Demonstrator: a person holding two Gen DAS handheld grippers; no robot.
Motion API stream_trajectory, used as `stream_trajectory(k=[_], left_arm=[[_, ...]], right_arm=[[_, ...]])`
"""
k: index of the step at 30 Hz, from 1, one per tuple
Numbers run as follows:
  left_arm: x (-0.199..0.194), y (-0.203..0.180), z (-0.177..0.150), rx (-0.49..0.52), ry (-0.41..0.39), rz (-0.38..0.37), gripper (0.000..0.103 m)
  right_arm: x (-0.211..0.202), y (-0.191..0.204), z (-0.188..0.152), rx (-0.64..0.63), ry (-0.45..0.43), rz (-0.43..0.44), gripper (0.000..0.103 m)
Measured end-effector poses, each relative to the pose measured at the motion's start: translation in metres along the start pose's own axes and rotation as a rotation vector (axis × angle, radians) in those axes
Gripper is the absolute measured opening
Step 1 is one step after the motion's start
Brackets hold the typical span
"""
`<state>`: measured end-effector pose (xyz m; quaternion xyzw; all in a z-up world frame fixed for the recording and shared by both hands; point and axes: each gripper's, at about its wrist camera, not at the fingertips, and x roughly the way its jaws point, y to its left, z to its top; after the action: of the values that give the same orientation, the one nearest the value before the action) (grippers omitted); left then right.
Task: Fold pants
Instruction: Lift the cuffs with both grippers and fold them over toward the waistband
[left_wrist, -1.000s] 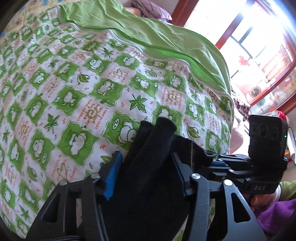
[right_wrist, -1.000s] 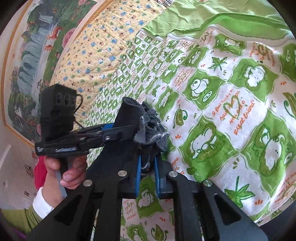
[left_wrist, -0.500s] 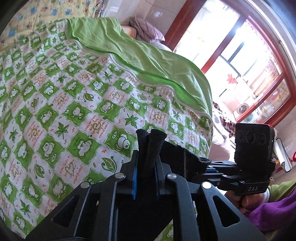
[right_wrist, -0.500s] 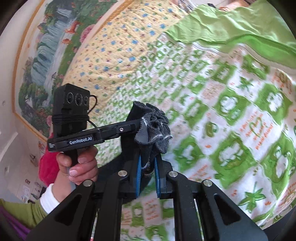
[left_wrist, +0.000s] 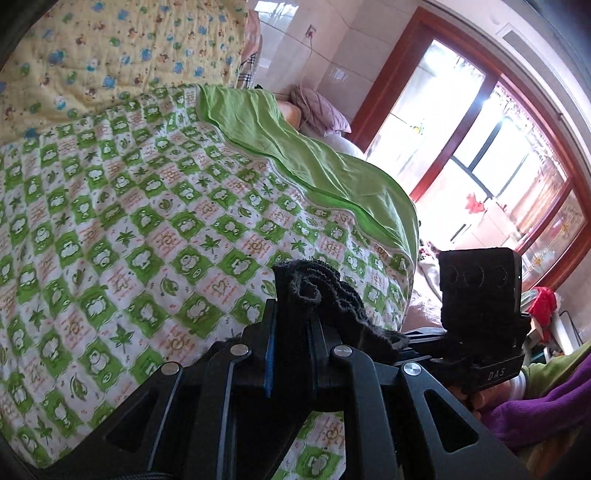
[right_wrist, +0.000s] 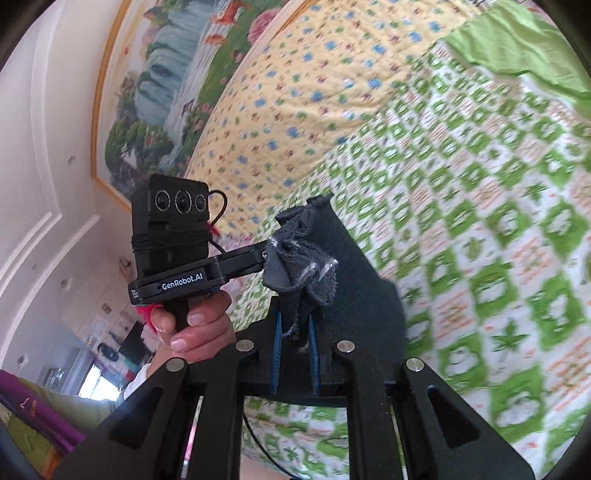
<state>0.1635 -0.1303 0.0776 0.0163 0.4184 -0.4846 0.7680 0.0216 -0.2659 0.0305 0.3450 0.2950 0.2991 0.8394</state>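
- Both grippers are clamped on the black pants: the left gripper (left_wrist: 291, 332) pinches a bunched edge of the pants (left_wrist: 314, 291), and the right gripper (right_wrist: 295, 332) pinches another gathered, frayed-looking edge of the pants (right_wrist: 306, 266).
- A second ago the left jaws stood wide around the cloth; now they are nearly closed on it, so the second hold is made and both ends of that edge are secured.
- Since then both views show more of the far wall and window and less of the quilt close up, so the pair appears to be lifting the garment off the bed.
- That likely means the pick-up is over and the pants can next be spread or laid flat for a fold.
- Between the two grips the cloth runs roughly side to side, a short span, with the grippers close together.
- Below the jaws the rest of the pants drops out of view, so the long axis probably hangs downward; which end is held cannot be told.
- Underneath lies the green-checked quilt (left_wrist: 147, 229), clear of the raised cloth.
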Motion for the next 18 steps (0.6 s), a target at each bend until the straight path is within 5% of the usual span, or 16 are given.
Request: stream_trajectory(k=[18], left_arm=[[-0.029,0.063,-0.093,-0.19,-0.051,0.08,0.009]], right_arm=[[0.087,0.009,-0.041,-0.065,0.242,-0.012,0.014]])
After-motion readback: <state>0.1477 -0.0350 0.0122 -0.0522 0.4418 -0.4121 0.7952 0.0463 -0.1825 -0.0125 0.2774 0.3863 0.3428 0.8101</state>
